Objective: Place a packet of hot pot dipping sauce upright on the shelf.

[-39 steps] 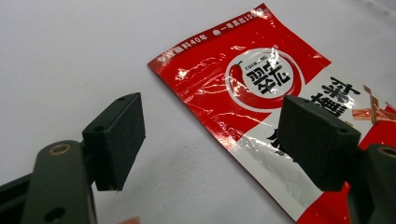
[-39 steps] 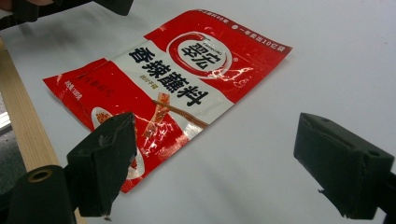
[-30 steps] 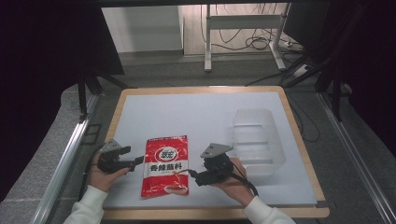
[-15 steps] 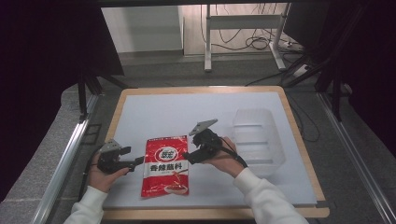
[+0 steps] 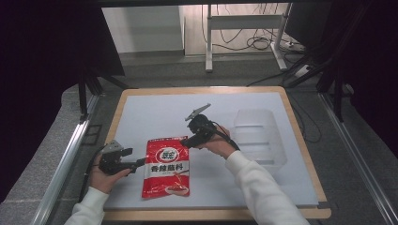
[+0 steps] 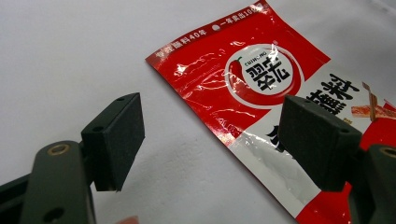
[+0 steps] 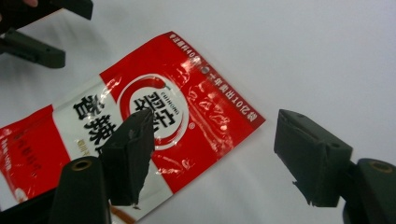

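A red and white seasoning sachet (image 5: 166, 166) lies flat on the white table top (image 5: 155, 117), near its front edge. My left gripper (image 5: 140, 162) rests low at the sachet's left edge. In the left gripper view this gripper (image 6: 217, 140) is open, with the sachet (image 6: 261, 79) edge between and beyond the jaws. My right gripper (image 5: 186, 141) is tilted down over the sachet's top right corner. It (image 7: 219, 156) is open too, its jaws standing to either side of that corner of the sachet (image 7: 154, 107). Nothing is gripped.
A clear plastic tub (image 5: 259, 136) stands on the table to the right of the right hand. The table has a wooden rim (image 5: 300, 136). The left gripper (image 7: 32, 46) shows at the top left of the right gripper view.
My right gripper has moved from the sachet's lower right side forward to its top right corner and tilted down. The left gripper and the sachet have stayed put.
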